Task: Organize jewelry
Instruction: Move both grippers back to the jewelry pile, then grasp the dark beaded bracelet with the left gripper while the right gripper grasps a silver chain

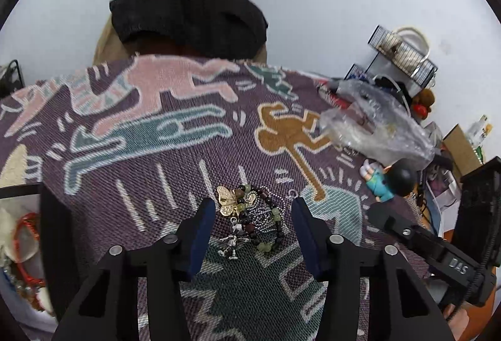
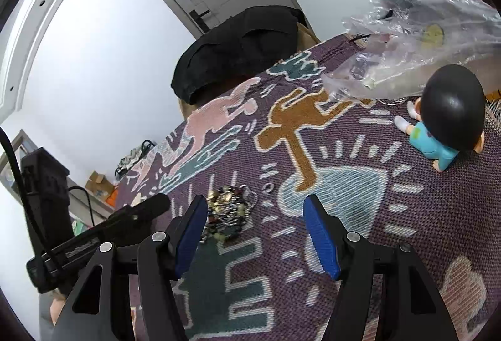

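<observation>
A small heap of jewelry (image 1: 250,217) lies on the patterned woven cloth (image 1: 162,134): a gold butterfly piece (image 1: 228,200), a dark and pale green bead bracelet (image 1: 275,222), a silver ball chain and small silver charms. My left gripper (image 1: 254,209) hovers just over the heap with its blue pads on either side, apart from it, holding nothing. In the right wrist view the same heap (image 2: 230,211) sits just left of centre. My right gripper (image 2: 256,209) stands open to its right, its left pad beside the heap, nothing gripped. The other gripper's body (image 2: 103,231) shows at left.
A crumpled clear plastic bag (image 1: 375,125) lies at the cloth's far right, with a black-haired toy figure (image 2: 447,119) in blue beside it. A black-draped chair back (image 1: 188,15) stands beyond the table. A tray with a red bangle (image 1: 26,247) sits at the left edge.
</observation>
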`<state>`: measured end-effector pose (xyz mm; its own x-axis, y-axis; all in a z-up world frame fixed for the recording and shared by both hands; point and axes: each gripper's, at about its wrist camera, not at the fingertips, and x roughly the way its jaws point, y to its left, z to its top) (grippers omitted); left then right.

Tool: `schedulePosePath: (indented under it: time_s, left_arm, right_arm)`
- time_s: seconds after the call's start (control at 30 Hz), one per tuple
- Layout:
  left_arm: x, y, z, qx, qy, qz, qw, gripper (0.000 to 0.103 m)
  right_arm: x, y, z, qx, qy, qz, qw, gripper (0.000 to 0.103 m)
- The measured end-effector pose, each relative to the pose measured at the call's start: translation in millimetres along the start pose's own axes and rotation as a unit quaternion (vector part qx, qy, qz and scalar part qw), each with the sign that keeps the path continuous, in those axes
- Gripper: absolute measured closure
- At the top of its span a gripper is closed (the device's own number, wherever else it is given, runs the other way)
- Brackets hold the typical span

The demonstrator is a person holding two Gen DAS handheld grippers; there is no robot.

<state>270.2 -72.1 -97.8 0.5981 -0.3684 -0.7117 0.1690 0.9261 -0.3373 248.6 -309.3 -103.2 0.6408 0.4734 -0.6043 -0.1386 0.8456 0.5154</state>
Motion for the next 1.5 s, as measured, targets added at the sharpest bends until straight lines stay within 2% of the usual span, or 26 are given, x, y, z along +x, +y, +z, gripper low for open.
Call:
schedulePosePath:
  time_s: [0.13,0.2,0.37,0.47,0.5,0.6,0.67,0.8,1.03,1.4,1.5]
  left_arm:
    - [22,-1,1,0.000,0.021,0.002,0.9998,0.053]
    - [32,-2,0,0.001,0.031,0.005,0.9995,0.060]
    - [51,-2,-3,0.007,0.047,0.015,0.9987,0.066]
    - [55,0,-5,0.011,0.048,0.023,0.9985,0.079]
    - [55,1,-5,0.014,0.047,0.023,0.9986,0.090]
    - [50,3,-4,0.013,0.040,0.008,0.9991,0.094]
    - [44,2,-3,0.018,0.028,0.008,0.9994,0.095]
    - [25,5,1,0.011,0.005,-0.014,0.9998,0.095]
    - [-8,23,10,-0.022,-0.034,-0.043,0.9983,0.095]
    - [-60,54,23,-0.077,-0.099,-0.082,0.9887,0.095]
    - [-65,63,24,-0.092,-0.106,-0.089,0.9861,0.095]
  right_arm:
    - [1,-13,2,0.010,-0.001,-0.001,1.000,0.038]
    - [1,-17,3,0.014,-0.001,-0.001,1.000,0.038]
    - [5,-25,5,0.020,0.002,-0.001,1.000,0.038]
    - [8,-27,5,0.023,0.005,-0.001,1.000,0.038]
    - [10,-27,5,0.024,0.006,-0.002,1.000,0.038]
    - [14,-26,4,0.023,0.011,-0.005,1.000,0.038]
    - [17,-23,3,0.020,0.014,-0.006,1.000,0.038]
    - [24,-13,1,0.011,0.023,-0.010,1.000,0.038]
    - [36,14,-3,-0.020,0.039,-0.027,0.999,0.038]
    - [62,46,-8,-0.053,0.081,-0.071,0.993,0.037]
    - [73,58,-11,-0.069,0.097,-0.079,0.990,0.032]
